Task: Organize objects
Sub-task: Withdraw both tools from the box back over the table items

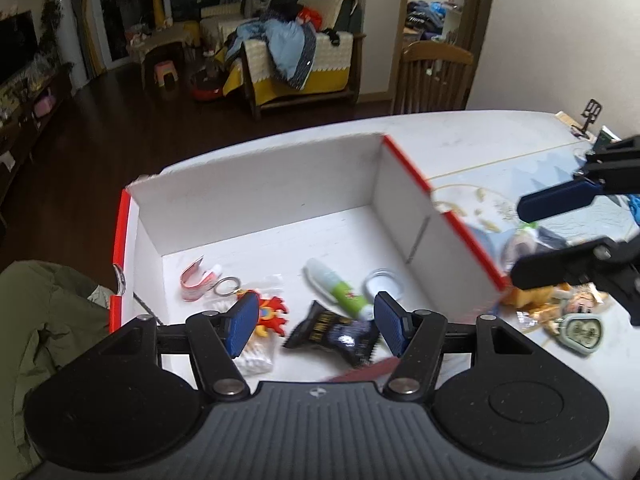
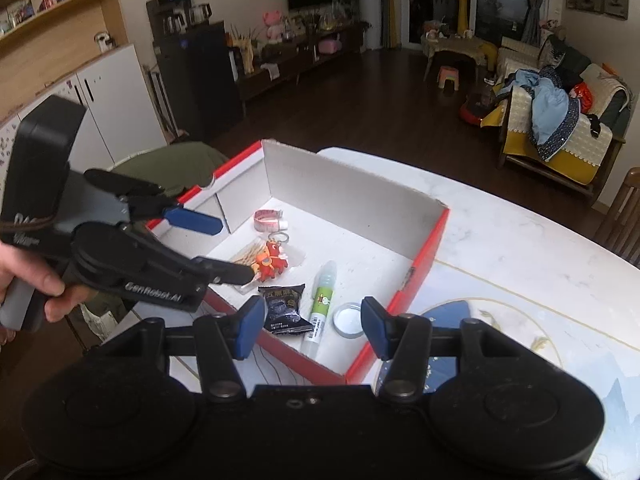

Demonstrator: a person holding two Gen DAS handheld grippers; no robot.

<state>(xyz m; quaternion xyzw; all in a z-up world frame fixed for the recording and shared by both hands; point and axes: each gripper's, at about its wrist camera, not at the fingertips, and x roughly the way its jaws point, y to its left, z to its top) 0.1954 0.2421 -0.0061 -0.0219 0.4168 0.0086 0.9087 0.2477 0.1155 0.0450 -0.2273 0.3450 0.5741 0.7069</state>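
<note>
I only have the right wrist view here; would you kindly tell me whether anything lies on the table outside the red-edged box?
Observer: Yes, a heap of wrapped snacks lies on the table just outside the box, past its red-edged side wall.
Operator: Thank you; is anything else there?
Observer: A pale green trinket lies at the heap's near edge.
Operator: Where is my right gripper?
Observer: The right gripper hangs over that heap, jaws apart and empty.

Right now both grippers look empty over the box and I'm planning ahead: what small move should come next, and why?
Probably swing the right gripper toward the small items on the table beside the box; its jaws are open and empty, and those pieces remain outside.
</note>
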